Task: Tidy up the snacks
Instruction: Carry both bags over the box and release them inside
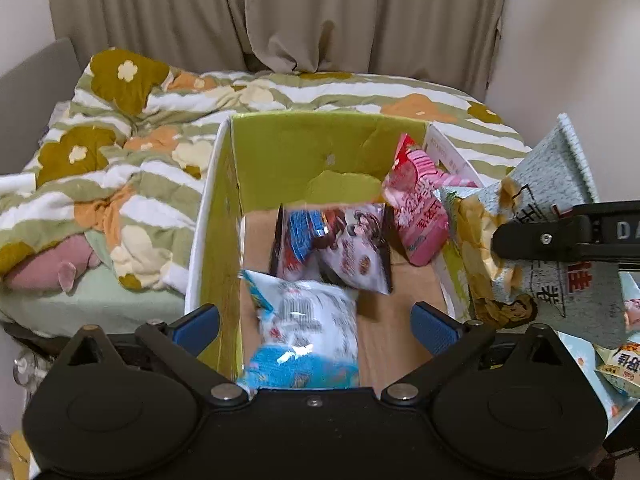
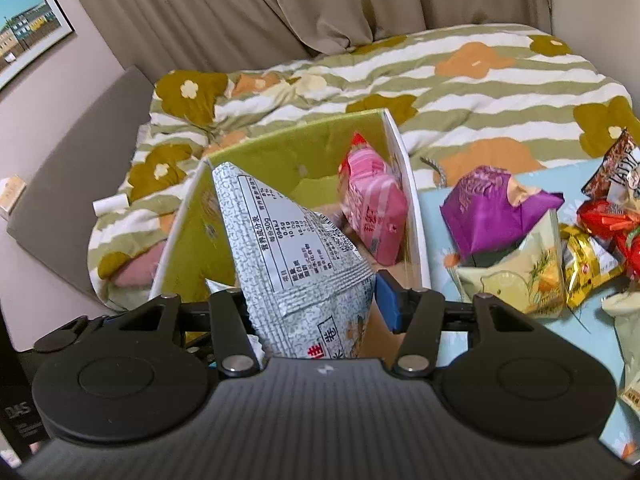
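Note:
A cardboard box with green inner walls (image 1: 280, 148) stands on the bed; it also shows in the right wrist view (image 2: 188, 236). Inside lie a pink packet (image 1: 420, 208), a dark-and-white packet (image 1: 352, 248) and a blurred blue-and-white packet (image 1: 308, 332). My left gripper (image 1: 316, 322) is open above the box, the blue-and-white packet loose between its pads. My right gripper (image 2: 308, 300) is shut on a grey speckled snack bag (image 2: 292, 248), held over the box's right edge; the bag also shows in the left wrist view (image 1: 560, 240).
A light blue mat (image 2: 440, 208) right of the box holds several snacks: a purple bag (image 2: 492, 208), a pale green bag (image 2: 520, 276), a gold packet (image 2: 588, 268) and red ones (image 2: 608, 220). A floral quilt (image 2: 460, 80) covers the bed. Curtains hang behind.

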The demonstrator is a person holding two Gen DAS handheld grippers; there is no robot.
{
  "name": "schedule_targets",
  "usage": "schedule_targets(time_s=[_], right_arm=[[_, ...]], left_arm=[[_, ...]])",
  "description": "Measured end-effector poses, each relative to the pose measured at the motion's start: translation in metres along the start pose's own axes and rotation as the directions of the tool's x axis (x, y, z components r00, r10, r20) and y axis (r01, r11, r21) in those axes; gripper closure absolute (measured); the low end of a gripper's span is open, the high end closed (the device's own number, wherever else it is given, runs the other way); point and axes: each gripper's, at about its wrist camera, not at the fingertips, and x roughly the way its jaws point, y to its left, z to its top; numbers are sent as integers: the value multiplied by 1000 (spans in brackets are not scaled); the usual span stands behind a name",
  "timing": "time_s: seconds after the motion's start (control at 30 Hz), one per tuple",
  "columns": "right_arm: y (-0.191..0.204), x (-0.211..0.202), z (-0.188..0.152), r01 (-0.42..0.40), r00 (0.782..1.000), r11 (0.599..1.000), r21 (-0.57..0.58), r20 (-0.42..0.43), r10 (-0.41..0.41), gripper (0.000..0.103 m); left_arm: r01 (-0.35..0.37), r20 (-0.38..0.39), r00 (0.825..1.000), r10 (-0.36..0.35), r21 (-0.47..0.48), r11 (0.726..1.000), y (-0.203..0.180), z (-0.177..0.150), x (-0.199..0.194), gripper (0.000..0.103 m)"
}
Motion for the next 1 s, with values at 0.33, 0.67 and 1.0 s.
schedule_targets(time_s=[0.33, 0.67, 1.0], right_arm=[[-5, 17, 3, -85, 992, 996, 35, -94, 88, 35], [-18, 33, 4, -126, 982, 985, 117, -127, 141, 0], [-14, 16, 2, -83, 992, 996, 7, -91, 84, 0]], left_arm=[[-64, 21, 998, 66, -77, 995, 6, -5, -21, 0], [-107, 16, 994, 109, -97, 990, 4, -3, -17, 0], [-93, 21, 995, 95, -83, 992, -1, -4, -19, 0]])
